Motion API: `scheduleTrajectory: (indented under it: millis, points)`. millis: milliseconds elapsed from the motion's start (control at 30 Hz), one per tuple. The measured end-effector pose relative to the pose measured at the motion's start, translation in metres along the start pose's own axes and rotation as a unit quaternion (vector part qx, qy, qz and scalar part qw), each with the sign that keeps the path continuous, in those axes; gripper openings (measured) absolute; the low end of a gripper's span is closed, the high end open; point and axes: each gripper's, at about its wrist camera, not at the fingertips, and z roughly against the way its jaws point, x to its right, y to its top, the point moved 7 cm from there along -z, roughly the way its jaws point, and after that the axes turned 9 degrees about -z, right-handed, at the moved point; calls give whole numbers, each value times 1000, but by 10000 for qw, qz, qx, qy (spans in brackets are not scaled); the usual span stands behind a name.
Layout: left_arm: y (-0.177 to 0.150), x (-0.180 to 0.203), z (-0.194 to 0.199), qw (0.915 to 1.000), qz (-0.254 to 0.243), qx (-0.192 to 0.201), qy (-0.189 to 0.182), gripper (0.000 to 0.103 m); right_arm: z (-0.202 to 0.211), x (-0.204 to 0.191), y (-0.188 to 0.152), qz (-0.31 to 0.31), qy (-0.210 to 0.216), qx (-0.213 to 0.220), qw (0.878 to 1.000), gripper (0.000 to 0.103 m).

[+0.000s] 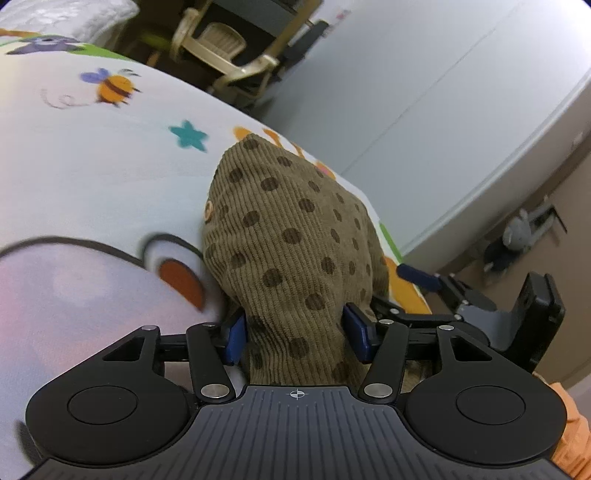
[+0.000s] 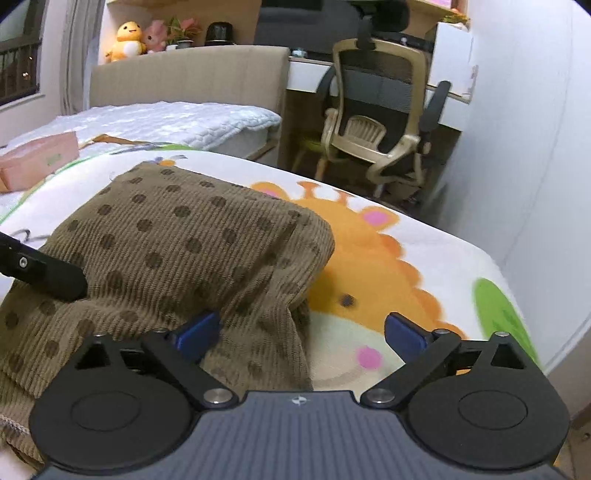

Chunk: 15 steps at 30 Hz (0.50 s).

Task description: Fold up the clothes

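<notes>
Bedroom interior. A bed with a cartoon-animal print cover, beige padded headboard and white quilt. Beside it, a cream mesh office chair at a white desk. Plush toys line the ledge above the headboard. Dark window at left; pale walls.

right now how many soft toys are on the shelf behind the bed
2 in the right wrist view: a yellow duck at the left end of the shelf and a pink bunny right beside it. Others may be hidden beyond the frame.
</notes>
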Motion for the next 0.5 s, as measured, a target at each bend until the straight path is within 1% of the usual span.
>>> scheduleTrajectory:
  millis: [67,200,300,400,467,500]
  points:
    - [7,-19,11,9998,116,144,120,58,-14,-19,11,57,144,16,9999,97]
    - [27,-65,38,9967,214,473,617,58,-43,-56,32,173,430,50,9989,97]
    - [43,-93,54,9931,175,635,975,60,-74,-81,52,250,514,134,9983,99]
    - [49,-97,73,9902,109,768,1159,59,-92,-88,62,156,588,113,9981,101]
    - [54,-95,85,9883,6,879,1247,59,-91,-83,60,123,632,79,9979,101]
    - [57,-88,91,9875,-137,970,1237,59,-88,-79,56,107,650,10,9978,101]
